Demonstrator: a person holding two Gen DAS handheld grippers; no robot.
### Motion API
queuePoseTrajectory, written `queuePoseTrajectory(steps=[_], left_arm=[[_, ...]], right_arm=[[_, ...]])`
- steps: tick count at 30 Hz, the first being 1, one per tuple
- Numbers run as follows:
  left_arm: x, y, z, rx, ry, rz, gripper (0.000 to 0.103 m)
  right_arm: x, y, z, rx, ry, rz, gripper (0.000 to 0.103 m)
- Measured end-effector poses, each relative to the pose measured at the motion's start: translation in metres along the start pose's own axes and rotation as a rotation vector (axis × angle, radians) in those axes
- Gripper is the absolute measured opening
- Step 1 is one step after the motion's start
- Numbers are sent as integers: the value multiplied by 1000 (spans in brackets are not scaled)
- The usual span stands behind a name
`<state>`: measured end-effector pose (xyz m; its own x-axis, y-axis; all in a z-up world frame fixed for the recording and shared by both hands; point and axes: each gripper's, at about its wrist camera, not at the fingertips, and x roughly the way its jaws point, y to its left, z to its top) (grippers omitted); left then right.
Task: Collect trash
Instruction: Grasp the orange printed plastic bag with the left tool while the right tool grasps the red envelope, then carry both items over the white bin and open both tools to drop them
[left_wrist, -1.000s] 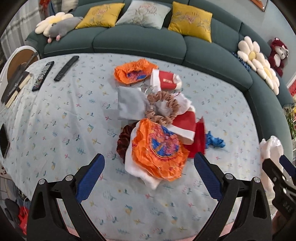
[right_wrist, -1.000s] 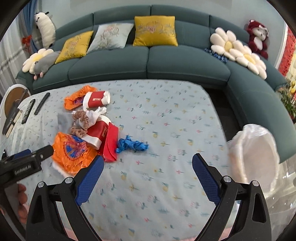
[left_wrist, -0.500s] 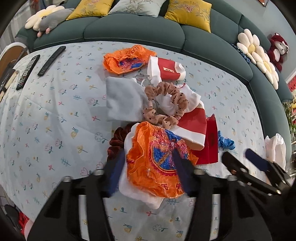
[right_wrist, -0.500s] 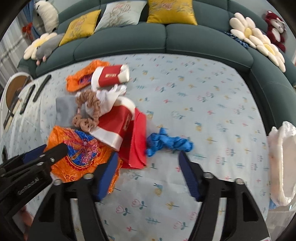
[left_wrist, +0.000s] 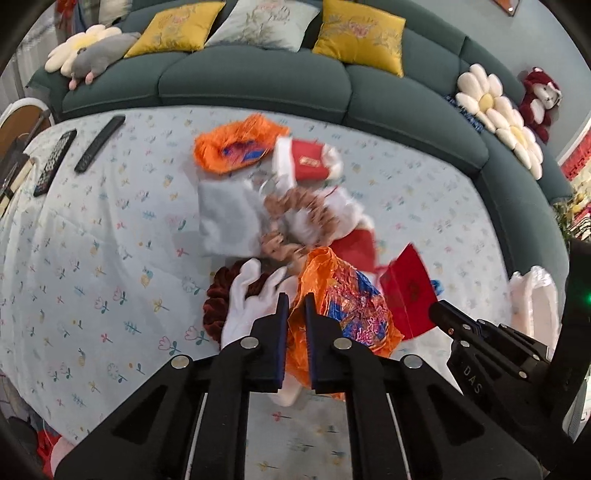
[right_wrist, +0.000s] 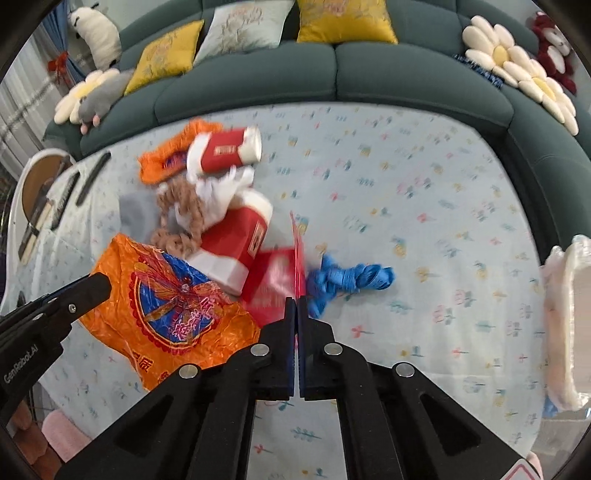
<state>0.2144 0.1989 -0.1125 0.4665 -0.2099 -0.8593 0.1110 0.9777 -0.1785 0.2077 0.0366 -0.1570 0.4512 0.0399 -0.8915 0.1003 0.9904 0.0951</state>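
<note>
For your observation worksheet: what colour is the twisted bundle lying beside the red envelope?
Blue bundle; clearest in the right wrist view.

1. Left gripper (left_wrist: 296, 304): jaws wide a second ago, just been closing, now pinched on the near edge of the orange wrapper (left_wrist: 347, 299).
2. Right gripper (right_wrist: 296, 302): also wide before, just been closing, now clamped on the thin red envelope (right_wrist: 297, 254).
3. Envelope: flat in the pile before, now stood up on edge.
4. Wrapper: bunched up at the left pads.
</note>
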Motion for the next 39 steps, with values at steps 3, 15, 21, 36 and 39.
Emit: queuePoseTrajectory(steps=[3, 15, 21, 36, 39], left_arm=[[-22, -19, 5, 21, -41, -22, 8], [-96, -144, 18, 155, -174, -126, 8], [-109, -224, 9, 257, -194, -196, 8], [-71, -391, -31, 440, -128, -282, 9], [-62, -410, -37, 458, -116, -290, 10]], right_arm=[[-28, -12, 5, 13, -55, -5, 1], [-148, -120, 12, 137, -273, -67, 1], [-189, -205, -5, 249, -335, -135, 1], [-193, -363, -60, 474, -311, -256, 1], [-187, -378, -65, 493, -299, -257, 1]])
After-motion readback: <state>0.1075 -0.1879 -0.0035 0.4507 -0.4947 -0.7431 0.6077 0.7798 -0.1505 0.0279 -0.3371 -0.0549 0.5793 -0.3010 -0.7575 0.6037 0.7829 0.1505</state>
